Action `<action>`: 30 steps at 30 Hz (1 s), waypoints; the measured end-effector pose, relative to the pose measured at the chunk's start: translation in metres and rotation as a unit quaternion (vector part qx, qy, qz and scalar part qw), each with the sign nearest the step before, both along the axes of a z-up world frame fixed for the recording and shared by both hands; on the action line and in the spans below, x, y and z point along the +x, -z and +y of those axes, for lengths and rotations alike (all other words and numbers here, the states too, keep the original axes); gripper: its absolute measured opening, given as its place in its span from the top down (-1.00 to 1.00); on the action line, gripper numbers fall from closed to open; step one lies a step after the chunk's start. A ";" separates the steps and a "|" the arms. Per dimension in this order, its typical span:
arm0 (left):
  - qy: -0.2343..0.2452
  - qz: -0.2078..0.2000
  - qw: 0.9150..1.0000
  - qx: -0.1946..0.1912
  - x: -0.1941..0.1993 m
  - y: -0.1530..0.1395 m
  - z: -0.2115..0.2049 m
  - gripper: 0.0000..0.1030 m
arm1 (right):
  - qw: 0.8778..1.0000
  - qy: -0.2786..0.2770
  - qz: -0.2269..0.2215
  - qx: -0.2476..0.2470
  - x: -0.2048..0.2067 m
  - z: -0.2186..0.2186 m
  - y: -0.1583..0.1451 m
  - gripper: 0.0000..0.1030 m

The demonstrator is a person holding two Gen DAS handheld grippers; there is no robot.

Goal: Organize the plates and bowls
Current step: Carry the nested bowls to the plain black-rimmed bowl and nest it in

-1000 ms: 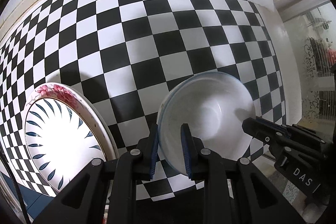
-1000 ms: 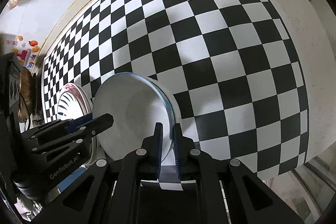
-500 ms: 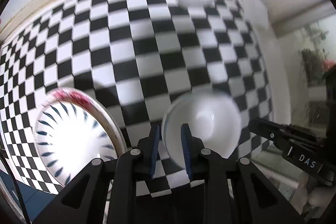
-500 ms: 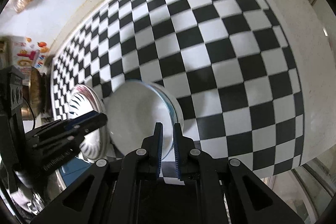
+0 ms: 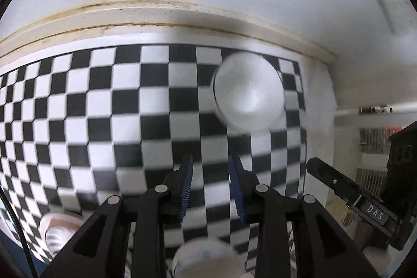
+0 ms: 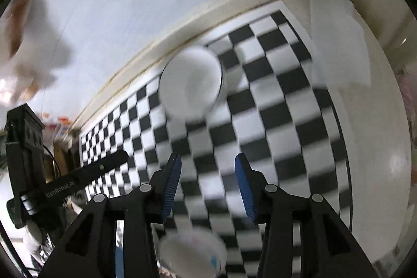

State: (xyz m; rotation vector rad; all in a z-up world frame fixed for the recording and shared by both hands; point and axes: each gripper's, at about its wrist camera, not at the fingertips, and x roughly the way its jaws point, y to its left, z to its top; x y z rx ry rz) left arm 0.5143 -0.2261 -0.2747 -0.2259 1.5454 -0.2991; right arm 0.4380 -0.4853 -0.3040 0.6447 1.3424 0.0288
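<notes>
White bowl (image 5: 249,93) sits at 12 o'clock on the checkered tabletop (image 5: 104,100), near the back wall. Left claw (image 5: 210,189) and right claw (image 6: 206,186) both opening, nothing between them. Risk: heavy blur, fast approach could knock the bowl.

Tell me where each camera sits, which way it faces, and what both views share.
Left wrist: sits behind the left tongs, looking steeply down over the checkered cloth at the white bowl; the right tongs' finger juts in at right.
Right wrist: sits behind the right tongs, facing the same bowl near the wall; the left tongs' finger shows at left.
Shared: white bowl, checkered cloth, blurred bowl at the bottom edge. Both tongs are opening, nothing between them.
</notes>
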 end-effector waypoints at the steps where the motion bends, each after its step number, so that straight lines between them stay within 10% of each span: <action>1: -0.001 0.004 1.000 0.001 0.011 0.007 -0.004 0.49 | 1.000 0.001 0.006 -0.004 0.018 -0.004 0.008 0.11; 14: 0.031 0.042 0.998 0.031 0.072 0.076 -0.043 0.51 | 0.998 -0.023 0.059 -0.030 0.123 -0.010 0.078 0.14; 18: 0.043 0.036 0.998 0.027 0.068 0.077 -0.048 0.74 | 0.996 -0.034 0.073 -0.045 0.133 -0.004 0.092 0.77; 30: 0.059 0.002 0.997 0.051 0.055 0.049 -0.048 0.74 | 0.996 -0.041 0.061 -0.058 0.116 0.013 0.079 0.81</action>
